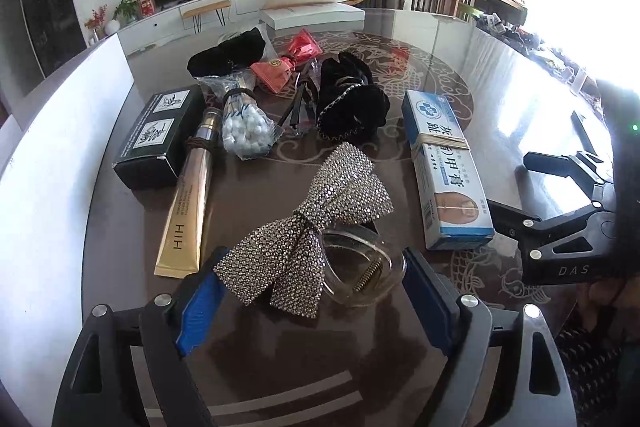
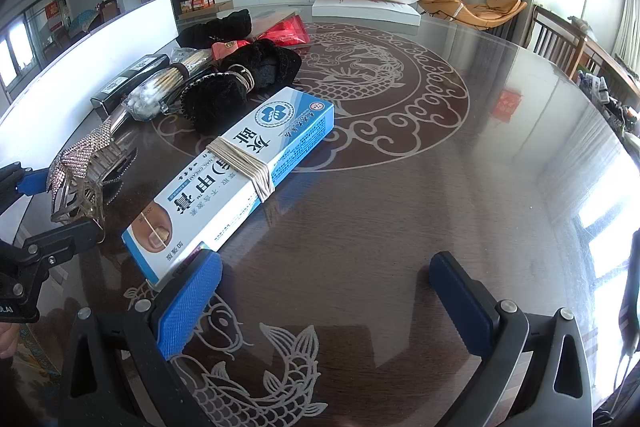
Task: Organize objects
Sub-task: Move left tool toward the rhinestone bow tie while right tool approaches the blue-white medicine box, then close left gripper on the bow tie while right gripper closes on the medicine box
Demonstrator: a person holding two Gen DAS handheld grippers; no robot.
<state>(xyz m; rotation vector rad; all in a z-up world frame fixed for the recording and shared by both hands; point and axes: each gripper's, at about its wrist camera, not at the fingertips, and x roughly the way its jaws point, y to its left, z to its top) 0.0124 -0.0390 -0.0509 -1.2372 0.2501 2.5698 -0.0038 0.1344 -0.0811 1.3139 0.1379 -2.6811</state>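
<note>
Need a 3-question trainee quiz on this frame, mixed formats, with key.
1. True or false: the left hand-held gripper is open around the rhinestone bow hair clip.
2. What binds the middle of the blue-and-white nail cream box? A) tape B) rubber bands C) ribbon
3. Fill in: the right hand-held gripper is open and holds ____.

Key: 1 true; 2 B; 3 nothing, its left pad sits at the box's near end.

Left claw [image 1: 312, 301] low and level, jaws spread wide, right claw [image 2: 326, 301] likewise wide, nothing between its pads
</note>
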